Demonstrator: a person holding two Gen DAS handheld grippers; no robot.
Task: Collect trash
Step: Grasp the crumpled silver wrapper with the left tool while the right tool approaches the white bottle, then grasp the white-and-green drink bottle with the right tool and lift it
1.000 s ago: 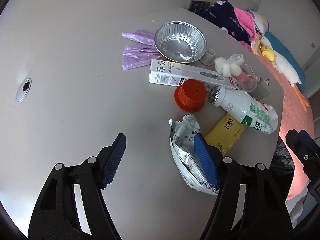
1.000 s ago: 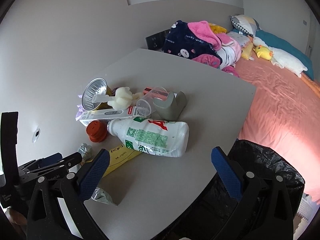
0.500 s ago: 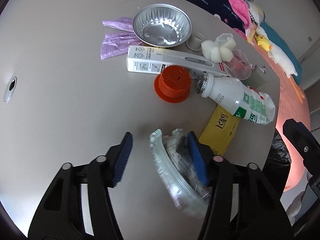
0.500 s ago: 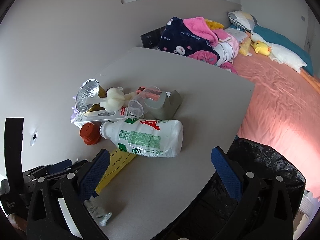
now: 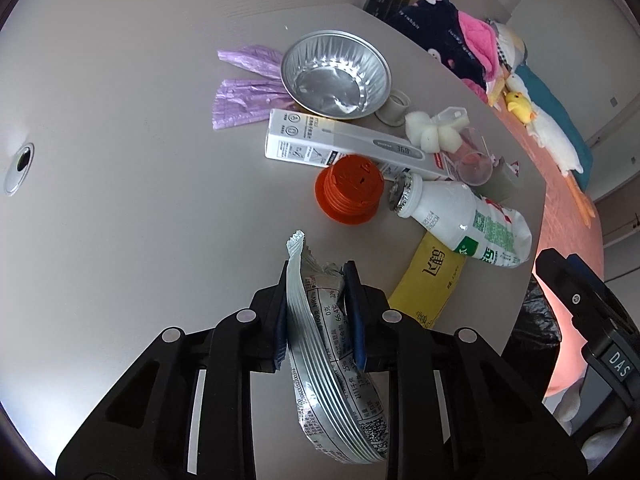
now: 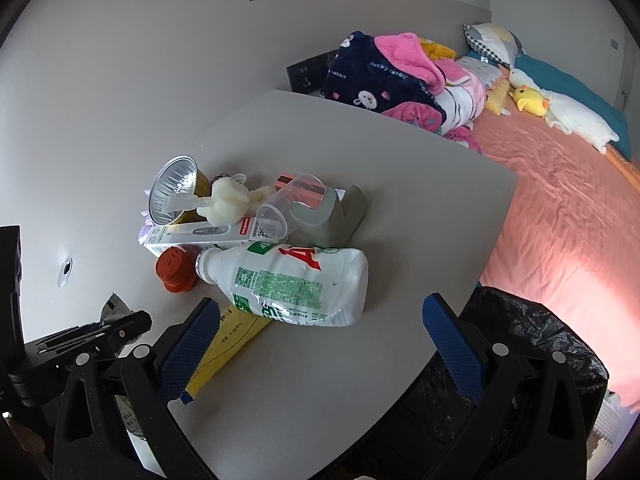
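A crumpled silver snack wrapper point(image 5: 332, 344) stands on edge between the blue pads of my left gripper point(image 5: 318, 280). The jaws are closing and both pads touch the wrapper. In the right wrist view the left gripper point(image 6: 120, 328) sits low at the left, the wrapper's tip point(image 6: 114, 306) poking above it. My right gripper point(image 6: 320, 312) is open and holds nothing, over the table's near corner. A white plastic bottle point(image 6: 288, 280) lies just beyond it. A yellow packet point(image 5: 432, 284) and an orange cap point(image 5: 348, 190) lie close to the wrapper.
On the grey table point(image 5: 120, 200) lie a long white box point(image 5: 344, 144), a foil bowl point(image 5: 336, 74), a purple bag point(image 5: 244, 96) and a clear cup point(image 5: 474, 156). A black trash bag point(image 6: 528, 344) hangs at the table's right edge. A pink bed point(image 6: 560, 208) lies behind.
The left jaws went from wide apart to closed in on the silver wrapper, which turned up on its edge between the pads. The right gripper stayed open and barely shifted.
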